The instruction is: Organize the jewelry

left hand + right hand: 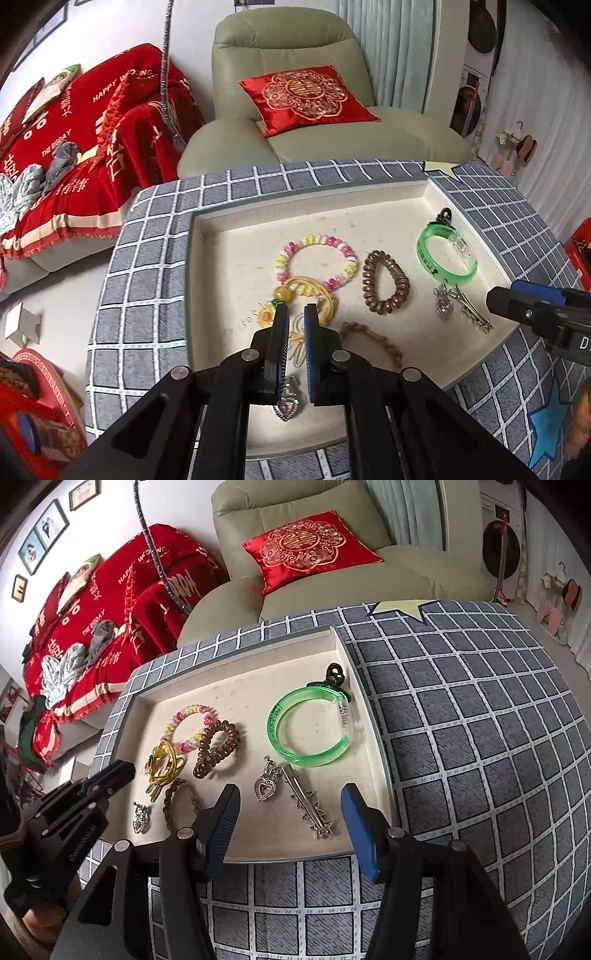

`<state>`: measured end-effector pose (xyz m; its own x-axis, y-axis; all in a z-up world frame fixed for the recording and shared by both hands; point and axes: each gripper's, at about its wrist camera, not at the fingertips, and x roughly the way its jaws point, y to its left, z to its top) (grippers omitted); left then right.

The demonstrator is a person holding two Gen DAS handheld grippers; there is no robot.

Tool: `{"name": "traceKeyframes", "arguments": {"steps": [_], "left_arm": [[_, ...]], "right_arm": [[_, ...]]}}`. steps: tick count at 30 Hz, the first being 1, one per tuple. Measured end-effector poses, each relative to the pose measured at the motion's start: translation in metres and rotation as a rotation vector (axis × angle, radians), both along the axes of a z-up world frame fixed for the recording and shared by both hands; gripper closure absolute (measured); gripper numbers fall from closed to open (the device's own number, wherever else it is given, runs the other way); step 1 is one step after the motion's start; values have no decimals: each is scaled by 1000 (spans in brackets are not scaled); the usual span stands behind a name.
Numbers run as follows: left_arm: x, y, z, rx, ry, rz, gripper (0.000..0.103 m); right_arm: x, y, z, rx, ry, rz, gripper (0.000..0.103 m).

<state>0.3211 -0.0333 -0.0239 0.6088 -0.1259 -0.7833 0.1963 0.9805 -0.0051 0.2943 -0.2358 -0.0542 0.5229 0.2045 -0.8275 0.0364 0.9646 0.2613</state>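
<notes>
A cream tray (229,258) (147,709) lies on a grey checked cloth and holds loose jewelry. My left gripper (295,314) hovers over the tray's near left, jaws nearly closed and empty, above a yellow hair tie with a sunflower charm (310,291) (162,768). A heart earring (286,406) (141,818) lies under its fingers. My right gripper (290,805) is open above a second heart earring (265,786) (443,302) and a silver hair clip (310,805) (472,314).
The tray also holds a pink-and-yellow bead bracelet (317,258) (188,720), a brown coil hair tie (386,282) (216,751), a green bangle (445,258) (310,731), a black claw clip (334,675) and a brown braided bracelet (373,339) (181,805). An armchair (295,110) stands behind.
</notes>
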Motion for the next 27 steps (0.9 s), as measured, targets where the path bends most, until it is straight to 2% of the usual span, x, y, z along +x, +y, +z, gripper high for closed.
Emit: {"name": "traceKeyframes", "arguments": {"steps": [1, 2, 3, 4, 5, 10, 12, 13, 20, 27], "left_arm": [[0, 2, 1, -2, -1, 5, 78], [0, 4, 2, -3, -2, 10, 74], [0, 6, 3, -2, -2, 16, 25], [0, 8, 4, 5, -5, 32, 0], [-3, 11, 6, 21, -52, 64, 0], [-3, 13, -5, 28, -72, 67, 0], [-5, 13, -10, 35, -84, 72, 0], [-6, 14, -12, 36, -84, 73, 0], [-23, 13, -27, 58, -97, 83, 0], [-51, 16, -31, 36, -120, 103, 0]], "right_arm": [[0, 0, 1, -1, 0, 1, 42], [0, 0, 1, -3, -1, 1, 42], [0, 0, 2, -4, -2, 1, 42], [0, 1, 3, -5, -3, 2, 42], [0, 1, 4, -8, -4, 4, 42], [-2, 5, 6, -30, -3, 12, 42], [-5, 8, 9, -53, -22, 20, 30], [-7, 10, 11, -67, -39, 24, 18], [-29, 14, 27, -90, -149, 11, 17], [-62, 17, 38, -149, -260, 10, 17]]}}
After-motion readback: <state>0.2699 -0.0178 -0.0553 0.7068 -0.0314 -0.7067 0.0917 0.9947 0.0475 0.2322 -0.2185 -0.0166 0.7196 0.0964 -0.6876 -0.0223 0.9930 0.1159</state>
